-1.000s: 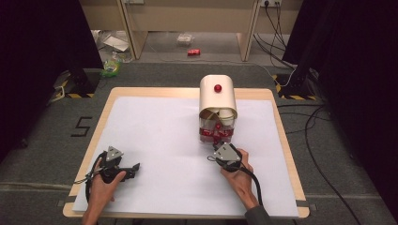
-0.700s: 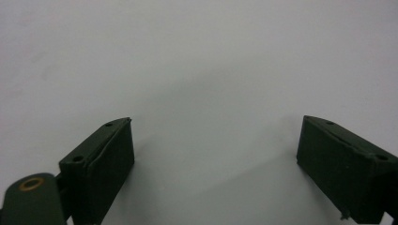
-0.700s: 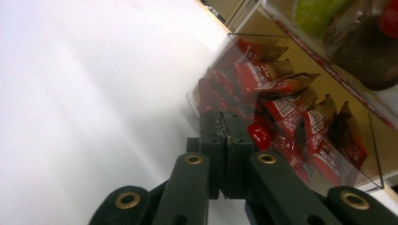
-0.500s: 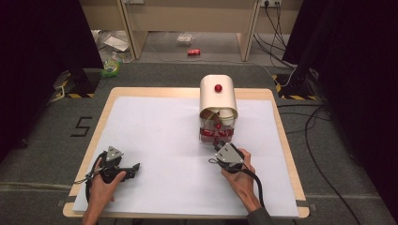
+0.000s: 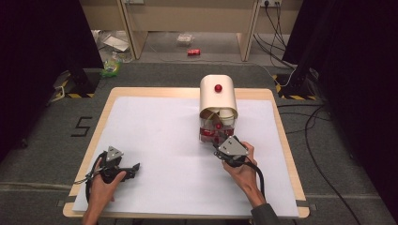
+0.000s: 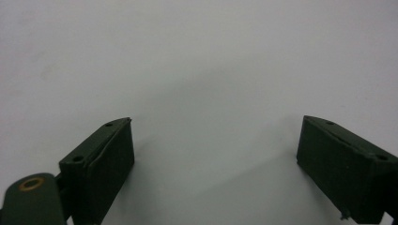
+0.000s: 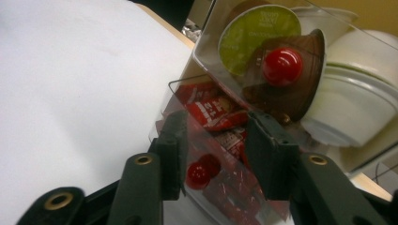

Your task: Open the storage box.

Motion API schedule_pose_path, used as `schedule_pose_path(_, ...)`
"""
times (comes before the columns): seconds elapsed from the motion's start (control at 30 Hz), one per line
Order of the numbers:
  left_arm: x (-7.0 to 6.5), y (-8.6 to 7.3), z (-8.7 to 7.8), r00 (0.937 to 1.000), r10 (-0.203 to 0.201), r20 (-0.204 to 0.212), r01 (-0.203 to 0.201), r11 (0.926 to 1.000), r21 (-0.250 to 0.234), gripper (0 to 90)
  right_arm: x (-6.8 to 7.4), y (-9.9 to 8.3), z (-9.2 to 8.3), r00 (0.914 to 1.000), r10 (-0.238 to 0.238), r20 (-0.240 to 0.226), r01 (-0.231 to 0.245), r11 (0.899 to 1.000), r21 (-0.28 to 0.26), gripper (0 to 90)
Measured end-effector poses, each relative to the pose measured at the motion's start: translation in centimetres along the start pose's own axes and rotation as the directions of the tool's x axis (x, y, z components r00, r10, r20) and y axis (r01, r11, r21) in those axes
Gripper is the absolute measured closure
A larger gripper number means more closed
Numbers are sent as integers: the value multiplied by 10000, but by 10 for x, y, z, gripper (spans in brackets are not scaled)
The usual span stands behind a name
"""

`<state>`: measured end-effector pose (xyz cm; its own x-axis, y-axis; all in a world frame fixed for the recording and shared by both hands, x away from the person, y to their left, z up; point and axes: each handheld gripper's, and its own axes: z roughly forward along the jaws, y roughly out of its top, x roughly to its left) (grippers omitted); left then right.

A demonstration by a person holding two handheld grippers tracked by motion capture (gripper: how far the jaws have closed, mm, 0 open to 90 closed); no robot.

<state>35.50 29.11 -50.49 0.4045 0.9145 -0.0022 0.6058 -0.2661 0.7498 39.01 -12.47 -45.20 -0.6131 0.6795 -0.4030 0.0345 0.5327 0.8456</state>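
Our right claw [image 7: 213, 154] has just been opening — its jaws straddle the clear drawer's [image 7: 220, 187] red knob [image 7: 197, 174], unclenched; our left claw [image 6: 213, 159] rests released on the bench [image 5: 155, 126].

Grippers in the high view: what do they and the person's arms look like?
Both are black handheld tools. The left claw and the right claw each carry a grey three-cornered plate on top and trail a black cable. The jaws are flat black blocks. A dark sleeve cuff shows at the right wrist.
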Motion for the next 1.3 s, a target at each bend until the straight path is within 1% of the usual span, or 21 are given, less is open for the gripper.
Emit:
schedule_pose_path(0.07,0,0,0,10000,-9,6,9,10000,3,108,-2,1,4,9999,-29,-113,30,10000,95,576)
schedule_pose_path(0.13,0,0,0,10000,-14,6,14,10000,7,108,-3,2,7,9997,72,-244,-68,9998,182,573)
schedule_pose_path(0.23,0,0,0,10000,-9,4,9,10000,5,108,-6,2,10,9987,42,-515,-31,9998,208,583)
schedule_pose_path(0.33,0,0,0,10000,-14,8,14,10000,7,108,-6,3,12,9976,-52,-697,71,9996,279,567)
schedule_pose_path(0.5,0,0,0,10000,-18,10,18,10000,6,109,-6,2,15,9958,103,-909,-66,9992,402,563)
schedule_pose_path(0.53,0,0,0,10000,-24,16,24,10000,1,108,-6,2,15,9955,71,-948,-35,9992,387,566)
schedule_pose_path(0.57,0,0,0,10000,-25,17,25,10000,-1,108,-7,2,16,9940,-15,-1098,52,9994,333,568)
schedule_pose_path(0.6,0,0,0,10000,-23,17,23,10000,3,108,-7,2,17,9932,22,-1168,23,9993,384,567)
schedule_pose_path(0.67,0,0,0,10000,-33,18,33,10000,9,108,-8,2,19,9915,-132,-1298,193,9988,460,574)
schedule_pose_path(0.7,0,0,0,10000,-25,17,25,10000,2,108,-8,2,21,9896,-27,-1440,102,9986,515,573)
schedule_pose_path(0.73,0,0,0,10000,-21,15,21,10000,1,108,-9,2,21,9883,-49,-1522,125,9987,495,579)
schedule_pose_path(0.8,0,0,0,10000,-21,11,21,10000,4,108,-11,1,21,9863,-175,-1638,246,9989,411,626)
schedule_pose_path(0.83,0,0,0,10000,-21,13,21,10000,7,108,-14,1,21,9846,-160,-1742,232,9990,390,641)
schedule_pose_path(0.97,0,0,0,10000,-24,17,24,10000,0,108,-22,-1,20,9749,166,-2219,-102,9995,298,689)
schedule_pose_path(1.03,0,0,0,10000,-24,16,24,10000,0,108,-24,-1,18,9725,128,-2325,-71,9997,252,723)
schedule_pose_path(1.17,0,0,0,10000,-2,2,2,10000,0,108,-27,-2,14,9612,116,-2756,-67,9998,185,812)
schedule_pose_path(1.23,0,0,0,10000,11,-4,-11,10000,-1,108,-27,-3,11,9570,113,-2900,-71,9999,157,817)
schedule_pose_path(1.3,0,0,0,10000,12,-6,-12,10000,-2,108,-26,-2,9,9552,-36,-2961,82,9999,144,822)
